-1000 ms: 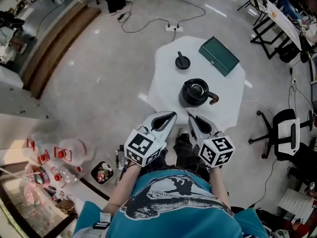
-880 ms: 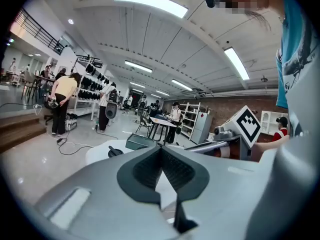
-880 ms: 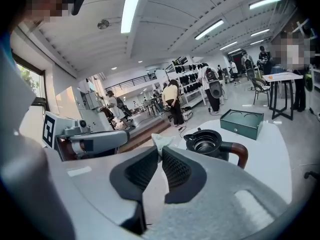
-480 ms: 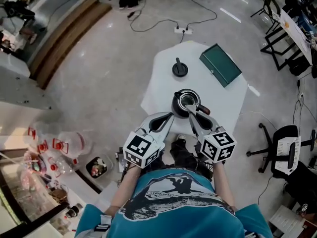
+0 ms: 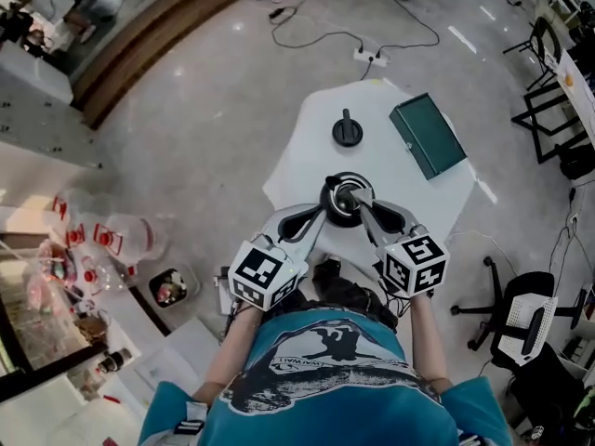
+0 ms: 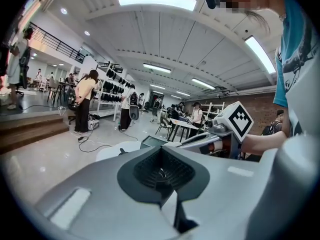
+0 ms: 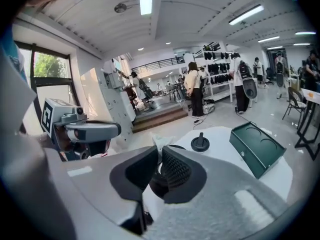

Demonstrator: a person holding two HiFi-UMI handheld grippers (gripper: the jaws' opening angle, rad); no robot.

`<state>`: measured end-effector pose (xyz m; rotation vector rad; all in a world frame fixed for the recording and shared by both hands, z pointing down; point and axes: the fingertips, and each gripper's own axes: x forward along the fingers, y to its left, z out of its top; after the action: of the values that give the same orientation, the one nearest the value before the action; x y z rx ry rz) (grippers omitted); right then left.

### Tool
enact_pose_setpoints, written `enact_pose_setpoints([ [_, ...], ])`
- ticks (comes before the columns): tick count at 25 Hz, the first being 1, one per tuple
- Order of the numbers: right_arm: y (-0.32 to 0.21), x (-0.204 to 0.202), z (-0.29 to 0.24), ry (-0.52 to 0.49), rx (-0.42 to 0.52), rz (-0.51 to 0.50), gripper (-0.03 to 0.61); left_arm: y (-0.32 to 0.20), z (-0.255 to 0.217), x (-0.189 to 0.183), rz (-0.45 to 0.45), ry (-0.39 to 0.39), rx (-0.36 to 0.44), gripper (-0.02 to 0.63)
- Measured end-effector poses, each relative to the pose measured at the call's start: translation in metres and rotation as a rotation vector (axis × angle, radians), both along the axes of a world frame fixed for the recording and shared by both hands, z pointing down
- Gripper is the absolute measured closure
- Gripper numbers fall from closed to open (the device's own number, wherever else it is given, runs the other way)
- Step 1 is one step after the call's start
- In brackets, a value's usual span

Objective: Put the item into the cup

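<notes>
Grey glossy floor w/ wood steps, office chair, ceiling strip lights.

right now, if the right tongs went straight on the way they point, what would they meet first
Probably the black cup, directly ahead of the right tongs and their pinched white item; depth is unclear.

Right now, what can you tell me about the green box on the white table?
The green box is dark green, flat and rectangular, seemingly closed. The right gripper view shows two shallow round recesses on its top and a small pale mark on its side. It lies flat, at an angle, on the far right part of the white table. Only the table touches it; the black lid stands apart.
</notes>
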<state>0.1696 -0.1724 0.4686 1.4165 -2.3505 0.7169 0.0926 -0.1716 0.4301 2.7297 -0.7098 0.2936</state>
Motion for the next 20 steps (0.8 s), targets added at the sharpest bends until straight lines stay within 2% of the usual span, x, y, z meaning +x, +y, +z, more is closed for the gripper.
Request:
enact_pose_setpoints([
  [9,-0.014,-0.004,0.016,0.136,-0.084,-0.200,0.549,-0.006,0.003,-0.007,-0.116,-0.014,-0.008,0.609],
  [14,-0.014,-0.004,0.032,0.243,-0.124,-0.284,0.549,-0.005,0.003,-0.005,-0.152,-0.012,-0.008,0.609],
  [20,-0.013,-0.009,0.043,0.359,-0.129,-0.355,0.548,-0.003,0.005,-0.009,-0.182,-0.009,-0.008,0.607],
])
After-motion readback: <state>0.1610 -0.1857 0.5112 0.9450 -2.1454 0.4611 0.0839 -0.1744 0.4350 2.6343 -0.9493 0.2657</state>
